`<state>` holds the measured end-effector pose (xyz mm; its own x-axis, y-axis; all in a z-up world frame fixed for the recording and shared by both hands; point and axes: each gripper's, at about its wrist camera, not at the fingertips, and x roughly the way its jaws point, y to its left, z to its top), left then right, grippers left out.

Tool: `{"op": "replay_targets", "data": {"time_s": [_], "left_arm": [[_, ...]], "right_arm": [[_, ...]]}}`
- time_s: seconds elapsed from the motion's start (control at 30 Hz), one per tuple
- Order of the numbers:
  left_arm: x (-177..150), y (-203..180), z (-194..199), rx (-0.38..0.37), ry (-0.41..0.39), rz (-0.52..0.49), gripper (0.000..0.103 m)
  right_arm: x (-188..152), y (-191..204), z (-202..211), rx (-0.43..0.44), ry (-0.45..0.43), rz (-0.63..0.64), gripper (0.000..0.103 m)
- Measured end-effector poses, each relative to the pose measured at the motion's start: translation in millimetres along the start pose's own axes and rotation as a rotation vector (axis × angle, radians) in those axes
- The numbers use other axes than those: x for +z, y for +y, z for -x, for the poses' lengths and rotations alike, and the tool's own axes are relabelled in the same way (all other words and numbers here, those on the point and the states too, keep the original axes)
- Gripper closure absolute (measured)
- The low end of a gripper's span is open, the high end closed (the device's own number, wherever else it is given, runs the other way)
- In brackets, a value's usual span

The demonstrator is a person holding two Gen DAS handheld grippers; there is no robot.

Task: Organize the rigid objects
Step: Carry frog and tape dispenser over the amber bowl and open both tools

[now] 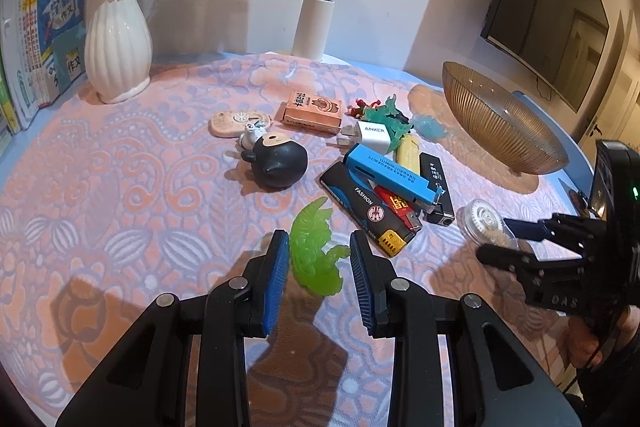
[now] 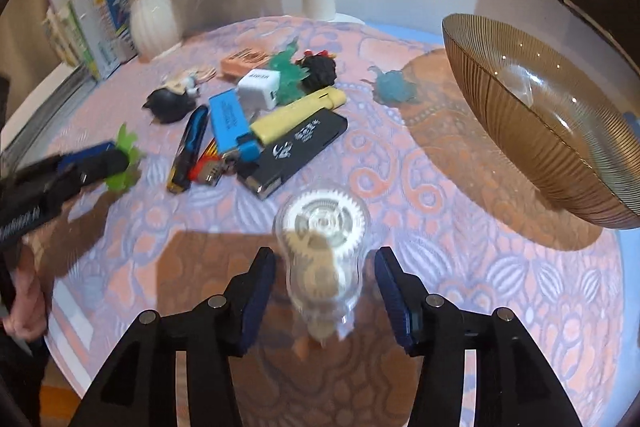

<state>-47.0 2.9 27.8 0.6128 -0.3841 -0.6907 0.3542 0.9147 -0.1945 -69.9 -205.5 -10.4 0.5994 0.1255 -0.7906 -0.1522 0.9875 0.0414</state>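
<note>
My left gripper (image 1: 318, 247) is open, its blue pads on either side of a translucent green figurine (image 1: 314, 253) lying on the patterned cloth. My right gripper (image 2: 326, 281) is open around a clear correction-tape dispenser (image 2: 322, 247) with white gears; it also shows in the left wrist view (image 1: 486, 223). A pile of lighters (image 1: 390, 193) lies in the middle with a white Anker charger (image 1: 374, 137). A ribbed amber glass bowl (image 2: 532, 131) stands tilted at the right. The left gripper (image 2: 100, 161) shows at the left of the right wrist view.
A black round figurine (image 1: 280, 163), an orange card box (image 1: 312, 113), a beige tag (image 1: 236, 123), dark green and red toys (image 1: 384, 111) and a blue translucent toy (image 2: 394, 87) lie about. A white vase (image 1: 118, 55), books (image 1: 36, 47) and a white lamp post (image 1: 316, 23) stand at the back.
</note>
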Motion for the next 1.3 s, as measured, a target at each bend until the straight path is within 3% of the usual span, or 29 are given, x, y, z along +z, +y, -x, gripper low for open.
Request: {"op": "replay_targets", "data": {"time_s": [0.17,0.37,0.47,0.57,0.73,0.83,0.97,1.07,1.3], "left_arm": [[0.0,0.7,-0.7,0.000,0.006,0.002,0.075],[1.0,-3.5,5.5,0.007,-0.015,-0.012,0.075],[4.7,-10.9,14.7,-0.021,-0.045,0.006,0.075],[16.2,-34.9,30.4,-0.053,-0.099,-0.039,0.075],[47.3,-93.4,56.4,-0.132,-0.204,-0.189,0.075],[70.0,-125.7,56.9,-0.206,-0.235,-0.233,0.075],[95.6,-169.0,34.2,-0.240,-0.210,-0.279,0.075],[104.5,-193.5,12.9,-0.248,-0.171,-0.295,0.075],[100.9,-228.1,-45.9,-0.211,-0.044,-0.323,0.075]], "right_arm": [[2.4,14.0,-2.2,-0.065,-0.030,0.016,0.056],[0.2,18.3,25.7,-0.034,-0.100,0.044,0.056],[7.4,11.5,46.8,-0.071,-0.144,0.049,0.056],[15.0,-7.1,71.9,-0.101,-0.194,0.002,0.056],[28.7,-49.4,117.2,-0.215,-0.204,-0.087,0.056],[37.5,-81.6,144.7,-0.276,-0.248,-0.147,0.056],[41.3,-129.6,161.0,-0.319,-0.256,-0.285,0.056],[37.9,-158.4,159.6,-0.302,-0.232,-0.354,0.056],[30.8,-185.1,112.8,-0.263,-0.118,-0.406,0.056]]}}
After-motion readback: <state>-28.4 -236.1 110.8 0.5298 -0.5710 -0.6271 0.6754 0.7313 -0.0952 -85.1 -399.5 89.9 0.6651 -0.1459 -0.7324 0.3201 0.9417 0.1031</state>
